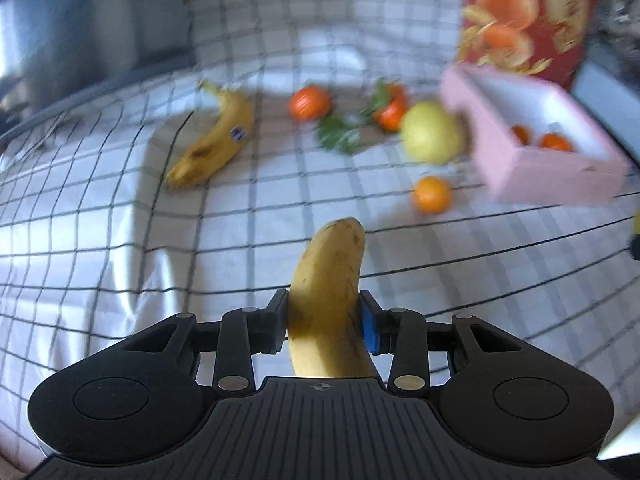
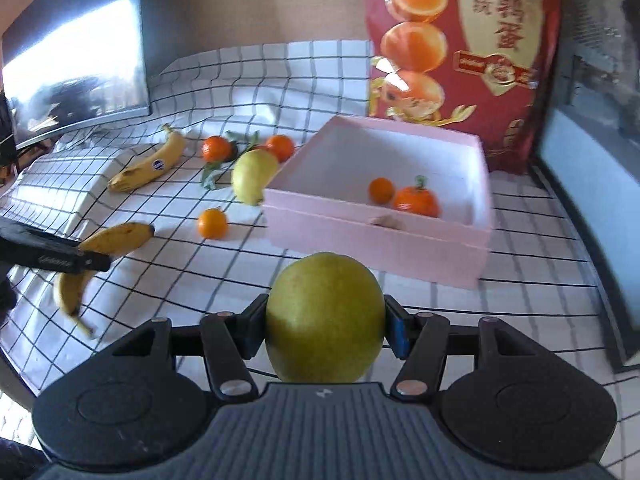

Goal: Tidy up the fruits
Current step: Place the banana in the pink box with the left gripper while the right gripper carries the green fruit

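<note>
My left gripper point(image 1: 323, 314) is shut on a yellow banana point(image 1: 326, 300) and holds it above the checked cloth; the same gripper and banana point(image 2: 116, 238) show at the left of the right wrist view. My right gripper point(image 2: 324, 326) is shut on a green-yellow pear point(image 2: 324, 316), in front of the pink box point(image 2: 376, 240). The pink box point(image 1: 560, 176) holds two tangerines point(image 2: 416, 200). On the cloth lie a second banana point(image 1: 216, 140) point(image 2: 150, 164), another pear point(image 1: 432, 132) point(image 2: 252, 174), a small orange point(image 1: 432, 194) point(image 2: 213, 223) and leafy tangerines point(image 1: 310, 102) point(image 2: 216, 149).
A tall red snack bag point(image 2: 460, 52) stands behind the pink box. A monitor point(image 2: 76, 64) stands at the back left. The checked cloth point(image 2: 200, 288) is wrinkled and raised over a bump at the left. A dark ledge point(image 2: 592, 208) borders the right side.
</note>
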`<state>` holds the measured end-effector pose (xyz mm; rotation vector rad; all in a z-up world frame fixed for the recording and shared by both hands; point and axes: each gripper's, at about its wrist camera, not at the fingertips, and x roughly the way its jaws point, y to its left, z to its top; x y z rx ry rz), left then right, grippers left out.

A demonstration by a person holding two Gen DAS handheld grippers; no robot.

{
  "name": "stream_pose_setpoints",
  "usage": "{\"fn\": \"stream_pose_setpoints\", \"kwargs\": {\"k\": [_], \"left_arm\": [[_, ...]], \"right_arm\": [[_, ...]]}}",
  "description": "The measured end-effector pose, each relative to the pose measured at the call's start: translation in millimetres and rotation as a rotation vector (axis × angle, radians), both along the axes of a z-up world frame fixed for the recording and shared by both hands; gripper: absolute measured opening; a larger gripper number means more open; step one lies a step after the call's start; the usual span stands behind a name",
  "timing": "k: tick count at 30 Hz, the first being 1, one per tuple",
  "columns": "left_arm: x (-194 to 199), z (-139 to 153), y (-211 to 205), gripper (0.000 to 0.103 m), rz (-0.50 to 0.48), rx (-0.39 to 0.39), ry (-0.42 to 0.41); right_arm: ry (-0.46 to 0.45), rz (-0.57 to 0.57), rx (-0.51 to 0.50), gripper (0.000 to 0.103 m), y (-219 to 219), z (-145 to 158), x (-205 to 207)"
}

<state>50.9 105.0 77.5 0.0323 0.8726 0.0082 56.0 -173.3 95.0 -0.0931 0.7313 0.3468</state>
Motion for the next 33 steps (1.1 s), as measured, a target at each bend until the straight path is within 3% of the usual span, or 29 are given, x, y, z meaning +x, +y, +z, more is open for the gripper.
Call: {"fn": "stream_pose_setpoints", "kwargs": {"k": [6, 11, 14, 17, 21, 23, 28, 33], "left_arm": [[-7.0, 23.0, -20.1, 0.041, -0.047, -0.068, -0.079], [7.2, 89.3, -34.3, 0.041, -0.135, -0.163, -0.244], [35.5, 131.9, -59.3, 0.041, -0.22, -0.161, -0.348], [84.5, 150.9, -91.9, 0.041, -0.274, -0.174, -0.336], [164.5, 122.7, -132.7, 0.041, -0.272, -0.189, -0.153], [190.3, 98.4, -151.8, 0.041, -0.231, -0.147, -0.081], [214.7, 48.8, -182.0, 0.041, -0.217, -0.007, -0.029], [224.8, 23.0, -177.3, 0.041, -0.199, -0.005, 0.037]], "right_arm": [[-0.03, -0.086, 0.02, 0.058, -28.7, 13.6, -3.6], [-0.086, -0.11, 0.052, 0.058, -47.2, 35.3, -2.1], [-0.149, -0.137, 0.08, 0.058, -57.3, 54.2, -1.3], [-0.198, -0.173, 0.111, 0.058, -64.4, 68.6, -0.6], [-0.223, -0.217, 0.149, 0.058, -72.4, 76.9, -4.3], [-0.225, -0.238, 0.151, 0.058, -76.5, 76.4, -8.3], [-0.208, -0.31, 0.132, 0.058, -92.8, 65.8, -24.2], [-0.166, -0.375, 0.11, 0.058, -107.4, 51.0, -33.0]]}}
